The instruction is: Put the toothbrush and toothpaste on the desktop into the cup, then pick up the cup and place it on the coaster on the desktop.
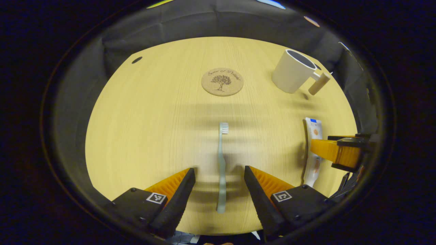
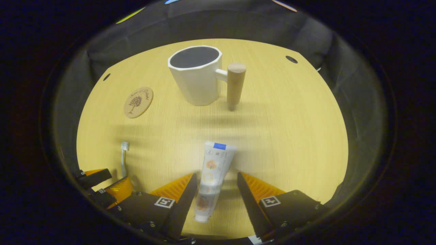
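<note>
Because both pickups come first, each gripper straddles its own target with fingers spread and nothing gripped: the left gripper [image 1: 219, 178] has the toothbrush [image 1: 222, 166] lying lengthwise between its 2 fingers, bristles pointing away, and the right gripper [image 2: 216, 185] brackets the toothpaste [image 2: 213, 177] likewise (cap end nearest). Beyond the fingertips stand the empty cup [image 2: 197, 76] and, well apart, the coaster [image 2: 138, 102], awaiting the final placement.

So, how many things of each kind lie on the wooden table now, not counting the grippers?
Toothbrush: 1
Toothpaste tube: 1
Cup: 1
Coaster: 1
Total: 4
</note>
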A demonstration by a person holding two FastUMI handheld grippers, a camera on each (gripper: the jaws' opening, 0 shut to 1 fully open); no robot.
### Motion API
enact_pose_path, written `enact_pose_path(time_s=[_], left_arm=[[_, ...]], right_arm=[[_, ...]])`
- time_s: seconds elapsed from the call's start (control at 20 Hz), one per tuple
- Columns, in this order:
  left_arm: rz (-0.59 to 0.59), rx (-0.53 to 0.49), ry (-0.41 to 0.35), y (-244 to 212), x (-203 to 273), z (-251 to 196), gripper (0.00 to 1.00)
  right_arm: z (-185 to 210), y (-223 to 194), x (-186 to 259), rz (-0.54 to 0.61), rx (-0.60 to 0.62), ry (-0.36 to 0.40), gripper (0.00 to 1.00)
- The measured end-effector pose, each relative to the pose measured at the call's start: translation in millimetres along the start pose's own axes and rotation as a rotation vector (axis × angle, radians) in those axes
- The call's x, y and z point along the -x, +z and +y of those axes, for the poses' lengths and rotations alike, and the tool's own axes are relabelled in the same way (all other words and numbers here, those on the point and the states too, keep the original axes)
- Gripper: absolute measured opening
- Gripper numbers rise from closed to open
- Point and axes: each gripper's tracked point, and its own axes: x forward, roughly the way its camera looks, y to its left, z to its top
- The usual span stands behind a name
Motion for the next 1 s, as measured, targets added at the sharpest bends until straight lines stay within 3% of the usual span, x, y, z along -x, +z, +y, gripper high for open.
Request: enact_pose_path(time_s=[0.3,0.4,0.55,0.6,0.65,0.7,0.8,0.9,0.95,1.0], left_arm=[[0.066,0.017,0.001,-14,-13,2,0.97],[0.068,0.019,0.005,-14,-14,4,0.97],[0.084,0.008,0.009,-15,-12,4,0.94],[0.093,-0.002,0.006,-15,-13,3,0.88],[0.101,-0.014,0.005,-14,-13,2,0.89],[0.110,-0.019,0.007,-15,-15,2,0.83],[0.126,-0.016,0.008,-14,-14,3,0.84],[0.130,-0.024,0.006,-14,-15,3,0.84],[0.130,-0.030,0.004,-10,-16,1,0.84],[0.130,-0.027,0.004,-13,-15,1,0.58]], right_arm=[[2,-6,-11,0.034,0.010,0.007,0.76],[4,-6,-16,0.044,0.011,0.014,0.65],[7,-12,-21,0.063,0.015,0.028,0.67],[7,-13,-20,0.072,0.015,0.028,0.54],[8,-13,-20,0.067,0.023,0.032,0.54],[7,-13,-20,0.069,0.032,0.033,0.57],[7,-15,-20,0.082,0.044,0.039,0.47],[4,-15,-17,0.081,0.056,0.037,0.47],[4,-18,-18,0.092,0.049,0.037,0.39],[5,-19,-18,0.098,0.052,0.039,0.31]])
